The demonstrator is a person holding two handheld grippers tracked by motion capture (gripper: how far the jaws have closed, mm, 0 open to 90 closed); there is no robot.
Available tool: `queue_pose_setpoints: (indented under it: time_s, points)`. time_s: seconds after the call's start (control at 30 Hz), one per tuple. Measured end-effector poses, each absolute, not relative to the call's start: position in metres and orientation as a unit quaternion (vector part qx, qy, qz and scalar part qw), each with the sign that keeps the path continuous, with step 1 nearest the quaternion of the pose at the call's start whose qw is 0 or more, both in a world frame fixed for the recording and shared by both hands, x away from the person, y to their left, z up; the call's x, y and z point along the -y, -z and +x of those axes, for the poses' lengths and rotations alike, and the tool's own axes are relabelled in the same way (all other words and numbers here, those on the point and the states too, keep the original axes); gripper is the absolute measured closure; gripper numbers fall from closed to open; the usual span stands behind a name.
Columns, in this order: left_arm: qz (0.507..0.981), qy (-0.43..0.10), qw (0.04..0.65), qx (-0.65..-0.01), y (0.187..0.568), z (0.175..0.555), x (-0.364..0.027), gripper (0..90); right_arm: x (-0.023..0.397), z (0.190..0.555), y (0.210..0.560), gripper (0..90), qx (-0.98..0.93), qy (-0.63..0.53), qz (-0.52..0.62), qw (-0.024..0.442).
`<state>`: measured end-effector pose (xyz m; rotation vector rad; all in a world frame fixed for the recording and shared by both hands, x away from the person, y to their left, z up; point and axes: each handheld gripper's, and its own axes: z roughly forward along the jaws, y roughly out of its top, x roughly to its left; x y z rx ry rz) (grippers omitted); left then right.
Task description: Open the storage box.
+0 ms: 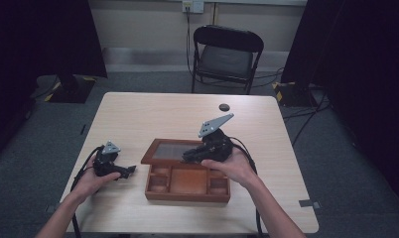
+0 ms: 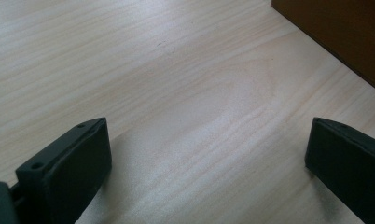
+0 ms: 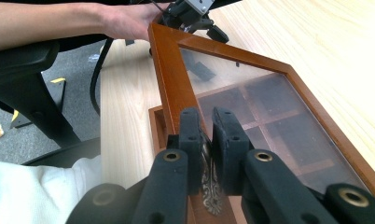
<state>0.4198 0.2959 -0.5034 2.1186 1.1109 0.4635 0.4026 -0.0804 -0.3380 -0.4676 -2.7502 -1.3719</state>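
A brown wooden box (image 1: pixel 187 191) with several compartments sits near the table's front middle. Its glass-paned lid (image 1: pixel 170 150) is tilted up from the box's front. My right gripper (image 1: pixel 191 156) is shut on the lid's front edge. In the right gripper view my right gripper (image 3: pixel 208 135) pinches the lid (image 3: pixel 171 79) at a small bronze clasp (image 3: pixel 211 193). My left gripper (image 1: pixel 129 170) rests on the table left of the box, held in a hand. In the left gripper view my left gripper (image 2: pixel 206 154) stands open over bare wood, with the box's corner (image 2: pixel 335 32) ahead.
A small dark round disc (image 1: pixel 224 107) lies on the light wooden table (image 1: pixel 153 114) toward its far edge. A black folding chair (image 1: pixel 226 57) stands beyond the table. Dark curtains hang at both sides. Cables trail from both grippers off the table's near edge.
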Motion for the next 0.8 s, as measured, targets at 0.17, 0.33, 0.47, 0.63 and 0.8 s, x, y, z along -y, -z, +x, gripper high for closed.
queue_pose_setpoints:
  time_s: [0.17, 0.33, 0.47, 0.63, 0.8]
  points:
    - [0.819, -0.181, 0.340, -0.425, 0.5029, 0.4200, -0.2965, 0.0, 0.0802, 0.4035, 0.3359, 82.8, 0.885, 0.441, -0.150, 0.013]
    - [0.819, -0.181, 0.340, -0.425, 0.5028, 0.4200, -0.2966, 0.0, 0.0804, 0.4050, 0.3342, 82.8, 0.885, 0.441, -0.150, 0.012]
    - [0.819, -0.181, 0.340, -0.425, 0.5029, 0.4200, -0.2966, 0.0, 0.0800, 0.4058, 0.3318, 82.8, 0.886, 0.439, -0.150, 0.008]
    - [0.819, -0.181, 0.340, -0.425, 0.5029, 0.4201, -0.2966, 0.0, 0.0796, 0.4067, 0.3301, 82.8, 0.886, 0.438, -0.150, 0.006]
    - [0.819, -0.181, 0.340, -0.425, 0.5029, 0.4200, -0.2966, 0.0, 0.0797, 0.4077, 0.3286, 82.9, 0.886, 0.439, -0.151, 0.006]
